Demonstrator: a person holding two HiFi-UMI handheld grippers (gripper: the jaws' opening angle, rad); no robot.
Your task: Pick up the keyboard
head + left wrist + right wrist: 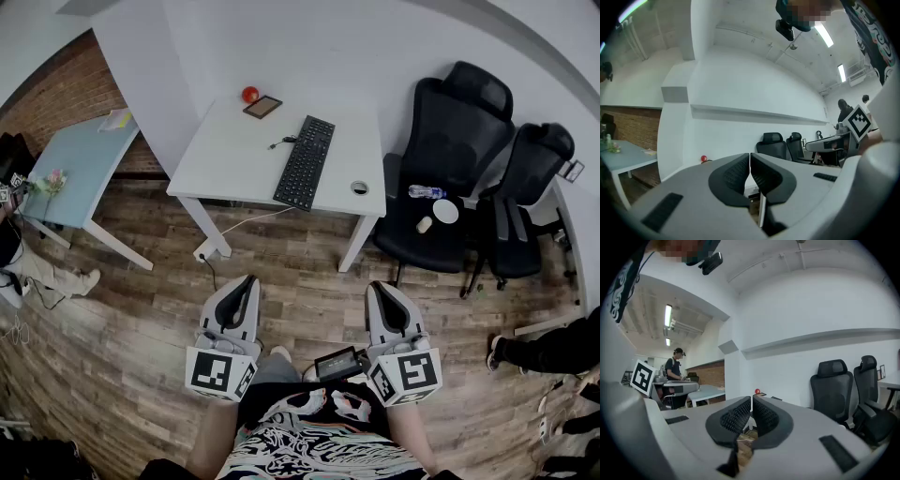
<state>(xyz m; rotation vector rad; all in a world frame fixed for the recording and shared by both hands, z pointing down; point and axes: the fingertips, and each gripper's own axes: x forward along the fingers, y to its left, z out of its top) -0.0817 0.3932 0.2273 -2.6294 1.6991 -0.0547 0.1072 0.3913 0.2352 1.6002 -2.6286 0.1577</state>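
- The keyboard (305,162) lies flat on the white desk (234,155), on the desk's right half. It is set at a slant, with one short end toward the desk's front edge.
- A thin cable (281,142) is seen on the desk at the keyboard's far left side.
- A red ball (249,94) sits at the desk's far edge with a flat dark item (262,106) just beside it, possibly a small tablet; it is too small to tell.
- A small ring (360,187) rests near the desk's front right corner.
- The left gripper (750,157) and the right gripper (752,399) are held well short of the desk, over the wooden floor. The jaws of each are pressed together with nothing between them.
- The step in hand is judged to be the approach, as the keyboard is untouched.
- Next, the grippers need to be carried forward to the desk and the jaws parted. The keyboard's thin edges then need to be clamped, probably one toward each end so that it lifts level. The cable should be allowed for.
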